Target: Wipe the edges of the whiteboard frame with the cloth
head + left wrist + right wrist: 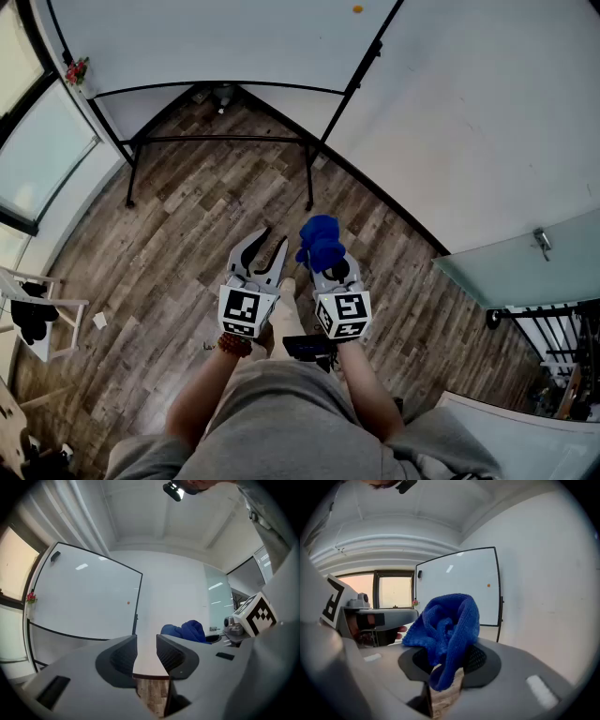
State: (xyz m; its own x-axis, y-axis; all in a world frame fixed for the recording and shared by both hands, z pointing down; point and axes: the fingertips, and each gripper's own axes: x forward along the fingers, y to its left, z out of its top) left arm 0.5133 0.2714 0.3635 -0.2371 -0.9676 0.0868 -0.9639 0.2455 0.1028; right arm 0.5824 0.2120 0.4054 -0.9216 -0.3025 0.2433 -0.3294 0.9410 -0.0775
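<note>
Where the bunched blue knitted cloth (445, 625) is pinched between the fingers of the right gripper (447, 663), its folds are piled above them and one end is trailed down between them. The left gripper (146, 651) is held beside it, fingers spread around nothing. The black-framed whiteboard (216, 42) is seen well apart, across the wood-plank floor (187, 216).

Cloth (321, 242) before whiteboard (216, 37), wall (469, 112) rightward

The whiteboard (216, 42) is cut off at top.
</note>
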